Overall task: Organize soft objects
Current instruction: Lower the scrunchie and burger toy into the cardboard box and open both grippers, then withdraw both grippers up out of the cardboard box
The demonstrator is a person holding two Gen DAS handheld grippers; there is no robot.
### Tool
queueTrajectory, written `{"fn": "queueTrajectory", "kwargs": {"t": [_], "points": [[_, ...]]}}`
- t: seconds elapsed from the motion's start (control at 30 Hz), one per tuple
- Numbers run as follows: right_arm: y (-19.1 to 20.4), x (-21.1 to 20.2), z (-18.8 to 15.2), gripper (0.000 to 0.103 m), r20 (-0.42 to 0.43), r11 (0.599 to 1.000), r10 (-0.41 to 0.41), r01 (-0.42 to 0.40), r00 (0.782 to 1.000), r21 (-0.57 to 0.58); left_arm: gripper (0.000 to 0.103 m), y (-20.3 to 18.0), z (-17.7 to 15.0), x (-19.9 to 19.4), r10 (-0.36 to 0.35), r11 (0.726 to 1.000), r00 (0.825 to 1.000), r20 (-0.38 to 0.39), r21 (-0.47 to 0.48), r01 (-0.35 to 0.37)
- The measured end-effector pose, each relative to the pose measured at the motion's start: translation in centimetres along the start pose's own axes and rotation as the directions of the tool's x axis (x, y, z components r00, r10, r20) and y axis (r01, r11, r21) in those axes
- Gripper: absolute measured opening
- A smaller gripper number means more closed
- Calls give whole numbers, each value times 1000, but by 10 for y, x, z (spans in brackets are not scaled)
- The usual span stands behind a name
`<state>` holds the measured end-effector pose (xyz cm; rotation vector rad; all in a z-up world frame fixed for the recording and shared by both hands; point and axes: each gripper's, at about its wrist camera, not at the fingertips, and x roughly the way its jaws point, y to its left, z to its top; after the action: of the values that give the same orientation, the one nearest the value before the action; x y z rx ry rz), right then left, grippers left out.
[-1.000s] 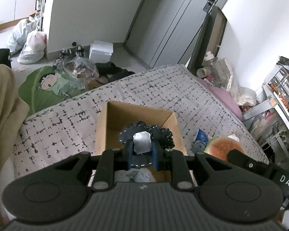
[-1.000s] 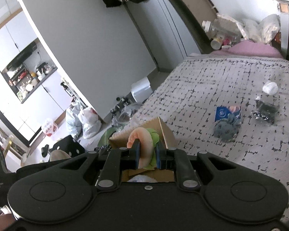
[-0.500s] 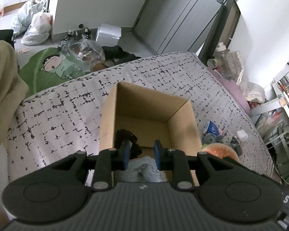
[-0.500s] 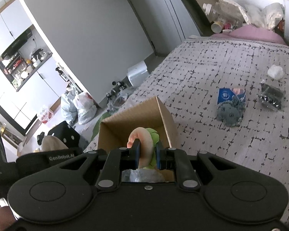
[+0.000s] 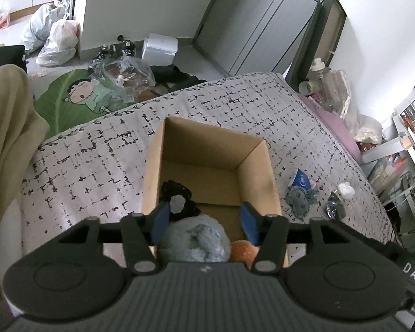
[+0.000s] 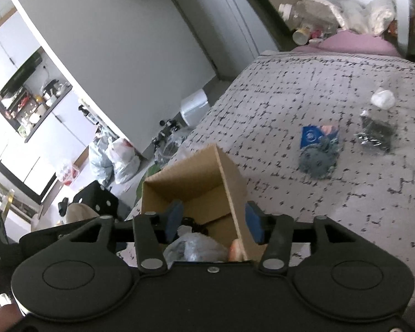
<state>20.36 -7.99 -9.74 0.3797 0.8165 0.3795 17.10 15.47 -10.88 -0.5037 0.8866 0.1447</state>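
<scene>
A patterned bed [image 5: 235,110] carries a cardboard box [image 5: 268,171], blue-grey plush [image 5: 300,199], dark packet [image 5: 335,207], white wad [image 5: 345,188]

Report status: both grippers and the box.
Left gripper and right gripper open, jaws just opened, nothing pinched. Cardboard box holds blue plush, burger toy, black lace piece. Nothing blocking.

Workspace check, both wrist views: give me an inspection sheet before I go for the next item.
Surface: bed cover, grey with black grid marks.
Job's things: cardboard box open on the cover; inside, black lace piece, pale blue fluffy item, orange plush. Still out on the cover: grey-blue knitted piece on a blue packet.
Clutter: dark wrapped packet, white wad.
Grippers: left gripper and right gripper over the box, jaws just opened, nothing pinched.
Cables: nothing seen.
Surroundings: plastic bags on the floor, grey door, shelves.
</scene>
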Motion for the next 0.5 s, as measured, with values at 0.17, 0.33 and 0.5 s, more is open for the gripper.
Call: {"fn": "queueTrajectory", "kwargs": {"t": [0.17,0.33,0.5], "points": [[-12,-12,4,61,14,1000,-19,19,1000,8,71,-15,-3,-10,18,999,1000,21,35,-19],[-22,-24,7,69,27,999,-37,36,999,7,77,-28,-7,-18,18,999,999,39,44,-19],[-31,-40,12,85,60,999,-48,49,997,-6,89,-42,-11,-23,-6,998,999,47,63,3]]}}
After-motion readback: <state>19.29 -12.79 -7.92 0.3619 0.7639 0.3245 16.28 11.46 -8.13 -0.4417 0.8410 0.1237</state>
